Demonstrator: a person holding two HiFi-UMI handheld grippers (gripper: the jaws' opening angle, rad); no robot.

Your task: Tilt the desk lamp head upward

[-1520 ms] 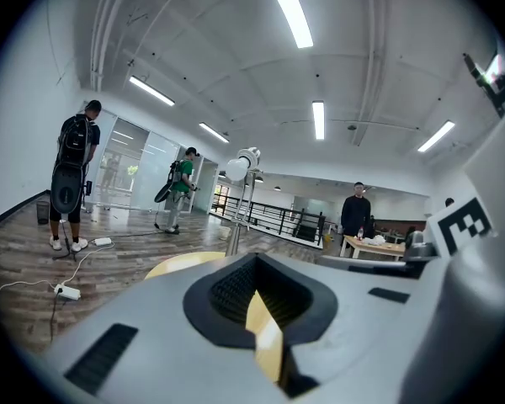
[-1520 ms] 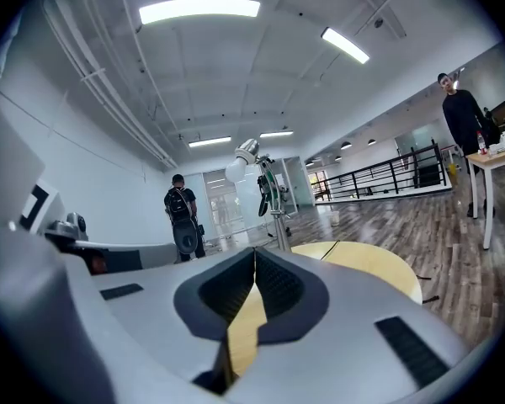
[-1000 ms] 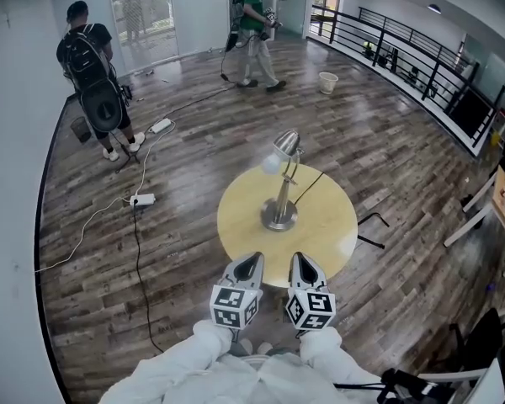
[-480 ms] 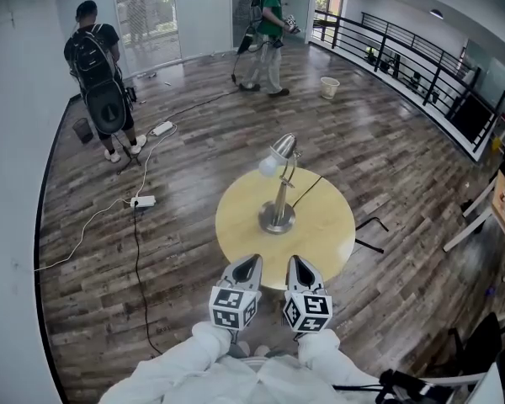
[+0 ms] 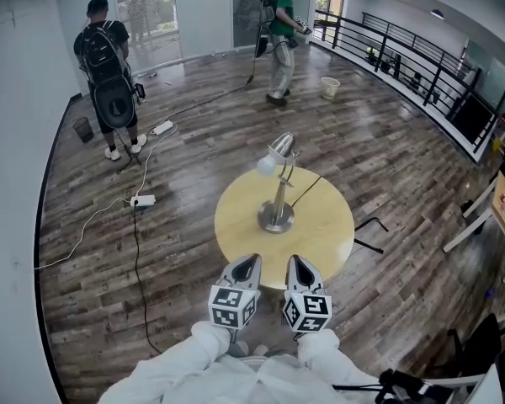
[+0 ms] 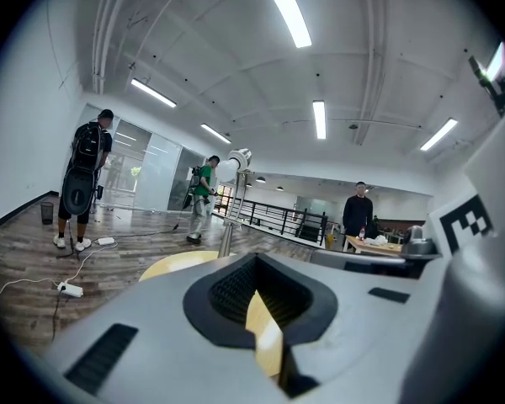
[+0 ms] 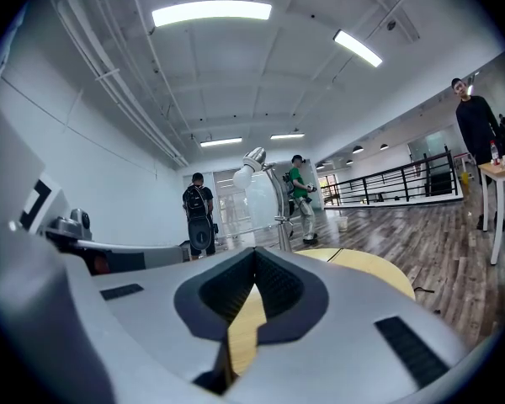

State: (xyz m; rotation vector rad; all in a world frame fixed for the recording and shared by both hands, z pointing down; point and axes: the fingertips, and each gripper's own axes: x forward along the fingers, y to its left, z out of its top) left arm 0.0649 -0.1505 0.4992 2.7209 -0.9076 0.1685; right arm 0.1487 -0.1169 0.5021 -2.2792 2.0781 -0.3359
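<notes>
A silver desk lamp (image 5: 278,192) stands on its round base near the middle of a round yellow table (image 5: 320,234). Its head (image 5: 273,154) with a white bulb points down and to the left; the head (image 6: 234,162) shows small in the left gripper view and the head (image 7: 249,168) again in the right gripper view. My left gripper (image 5: 248,266) and right gripper (image 5: 301,268) hover side by side at the table's near edge, well short of the lamp. Both are shut with nothing between the jaws.
A black cord (image 5: 307,188) runs from the lamp off the table's far right side. A power strip and cables (image 5: 141,199) lie on the wooden floor at left. Two people (image 5: 109,74) with backpacks walk at the back. A railing (image 5: 404,49) runs at the right.
The grippers and lamp have stayed put. The person in green at the back has walked to the right, and the person in black has shifted slightly.
</notes>
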